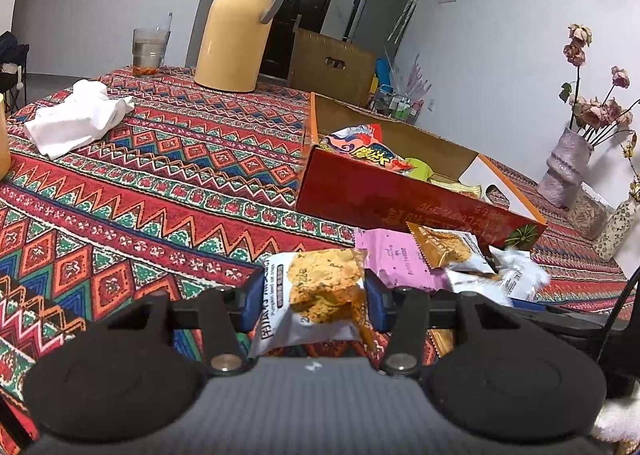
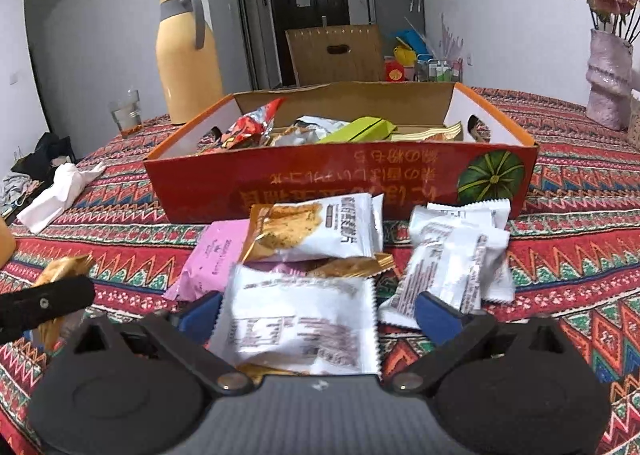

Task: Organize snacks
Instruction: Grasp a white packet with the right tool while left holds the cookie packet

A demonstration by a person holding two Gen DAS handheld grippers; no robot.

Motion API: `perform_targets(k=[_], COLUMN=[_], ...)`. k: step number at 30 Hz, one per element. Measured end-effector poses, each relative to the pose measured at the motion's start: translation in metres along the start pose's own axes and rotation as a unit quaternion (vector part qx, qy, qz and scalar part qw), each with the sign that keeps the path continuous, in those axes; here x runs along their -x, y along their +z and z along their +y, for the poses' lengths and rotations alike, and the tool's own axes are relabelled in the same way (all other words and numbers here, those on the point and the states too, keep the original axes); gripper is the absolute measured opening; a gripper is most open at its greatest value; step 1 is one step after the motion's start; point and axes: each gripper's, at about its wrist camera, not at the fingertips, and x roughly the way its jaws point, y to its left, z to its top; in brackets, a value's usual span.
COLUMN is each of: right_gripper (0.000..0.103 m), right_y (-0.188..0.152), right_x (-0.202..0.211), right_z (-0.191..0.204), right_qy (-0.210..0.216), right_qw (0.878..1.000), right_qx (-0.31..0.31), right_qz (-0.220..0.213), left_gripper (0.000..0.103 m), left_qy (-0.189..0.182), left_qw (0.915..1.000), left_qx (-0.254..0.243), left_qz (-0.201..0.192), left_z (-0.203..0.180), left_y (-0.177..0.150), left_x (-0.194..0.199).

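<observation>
1. Closest to the lens, the left hand-held gripper [image 1: 314, 301] has its blue pads pressed on both sides of a cracker packet [image 1: 320, 295], white with a picture of golden crisps, lifted clear of the tabletop [image 1: 160, 183].
2. Next in size, that tabletop is covered by a red, green and blue zigzag-patterned cloth.
3. On it stands a red cardboard tray [image 2: 340, 179] with orange rims, already holding several snacks: a red bag, a green pack and silvery wrappers.
4. Behind the tray, to its left, a tall yellow thermos jug [image 2: 186, 59] with a grey handle stands upright, with a drinking glass [image 2: 126, 111] near it.
5. A crumpled white cloth [image 1: 76, 117] lies well apart from the tray, on the left side.
6. Just in front of the tray lies a loose heap of snack packets [image 2: 320, 239]: a pink one, crisp packets and white ones.
7. The right hand-held gripper [image 2: 316, 315] stands wide, with a white packet [image 2: 300, 327] lying between its blue fingers [image 2: 436, 317]; the right finger is clear of it, and contact on the left cannot be told.
</observation>
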Motion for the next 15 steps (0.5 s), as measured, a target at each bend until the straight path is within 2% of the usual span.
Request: perform_targets(k=[1,2,4,9,13,15], right_gripper=[0.078,0.078,0.069,0.060,0.048,0.030], right_y=[0.000,0.000,-0.001,-0.001,0.000,0.002], right_x=[-0.001,0.000,0.003,0.015,0.024,0.028], right_z=[0.001,0.000,0.001,0.002,0.000,-0.002], right_qy=[0.001,0.005,0.008,0.012,0.019,0.024], right_qw=[1.000,1.000,1.000,1.000,0.999,0.999], right_qx=[0.003,0.003,0.007,0.022,0.023,0.022], right_qz=[0.002,0.001,-0.005,-0.017,-0.031,-0.036], left_gripper=[0.051,0.051,0.051,0.051,0.051,0.051], left_qy=[0.000,0.001,0.002,0.005,0.007,0.008], left_qw=[1.0000,1.0000,1.0000,1.0000,1.0000,0.9999], left_qx=[-0.001,-0.002,-0.003,-0.003,-0.006,-0.008], left_qz=[0.001,0.002,0.004,0.002,0.000,-0.003], left_z=[-0.001,-0.002,-0.002,-0.003,-0.006,-0.007], left_y=[0.000,-0.001,-0.001,0.000,0.003,0.004], left_x=[-0.001,-0.002,-0.004,-0.003,-0.002,0.000])
